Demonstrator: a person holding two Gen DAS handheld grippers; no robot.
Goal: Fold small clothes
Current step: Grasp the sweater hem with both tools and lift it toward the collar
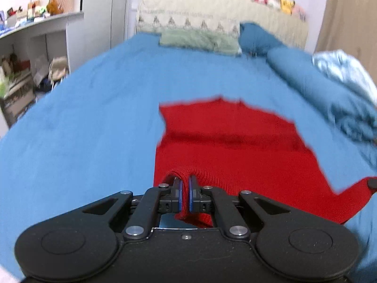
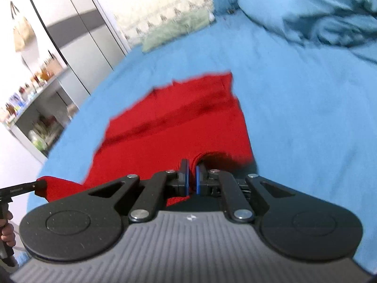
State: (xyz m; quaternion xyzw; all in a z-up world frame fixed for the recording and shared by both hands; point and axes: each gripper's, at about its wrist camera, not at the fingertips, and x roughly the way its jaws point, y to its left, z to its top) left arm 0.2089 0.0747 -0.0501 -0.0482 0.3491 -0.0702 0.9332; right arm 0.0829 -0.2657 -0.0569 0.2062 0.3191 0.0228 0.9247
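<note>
A red knit garment (image 1: 226,146) lies spread on the blue bedsheet (image 1: 94,122). My left gripper (image 1: 185,182) is shut on the garment's near edge, the knit bunched between its blue pads. In the right wrist view the same red garment (image 2: 179,122) lies ahead, and my right gripper (image 2: 192,168) is shut on its near right edge. The left gripper's tip shows at the left of the right wrist view (image 2: 40,185), pinching the red corner. The right gripper's tip shows at the far right of the left wrist view (image 1: 372,184).
A rolled blue duvet (image 1: 329,94) lies along the right side of the bed. A green pillow (image 1: 200,40) and a blue pillow (image 1: 259,37) sit by the headboard. Shelves with clutter (image 1: 23,70) stand to the left of the bed.
</note>
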